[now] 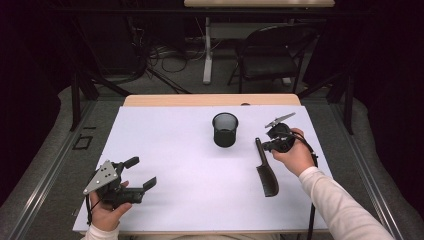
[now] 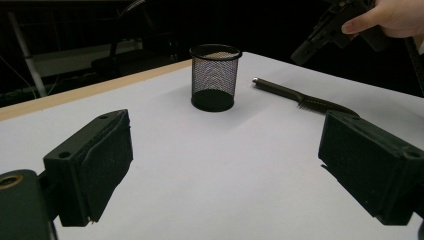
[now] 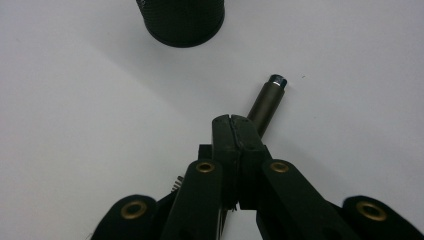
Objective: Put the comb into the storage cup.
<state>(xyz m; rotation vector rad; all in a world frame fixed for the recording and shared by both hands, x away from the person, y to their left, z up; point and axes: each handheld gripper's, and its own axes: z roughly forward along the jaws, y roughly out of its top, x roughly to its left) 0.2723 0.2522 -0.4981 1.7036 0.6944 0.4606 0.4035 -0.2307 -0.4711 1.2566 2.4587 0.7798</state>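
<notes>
Jaws of the right tool (image 3: 234, 122) sit pressed together with nothing between them, poised over the handle of the long black comb (image 1: 266, 172), which lies flat on the white counter (image 1: 175, 150) near the black mesh cup (image 1: 225, 129). Before descending, it should part them to straddle the handle squarely. The left tool (image 1: 135, 172) rests wide open, empty.

Blk mesh cup (image 1: 225, 129) upright, blk comb (image 1: 266, 174) flat nearby

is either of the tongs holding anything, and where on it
Neither. The right tongs are shut above the comb's handle, gripping nothing; the left tongs are open.
</notes>
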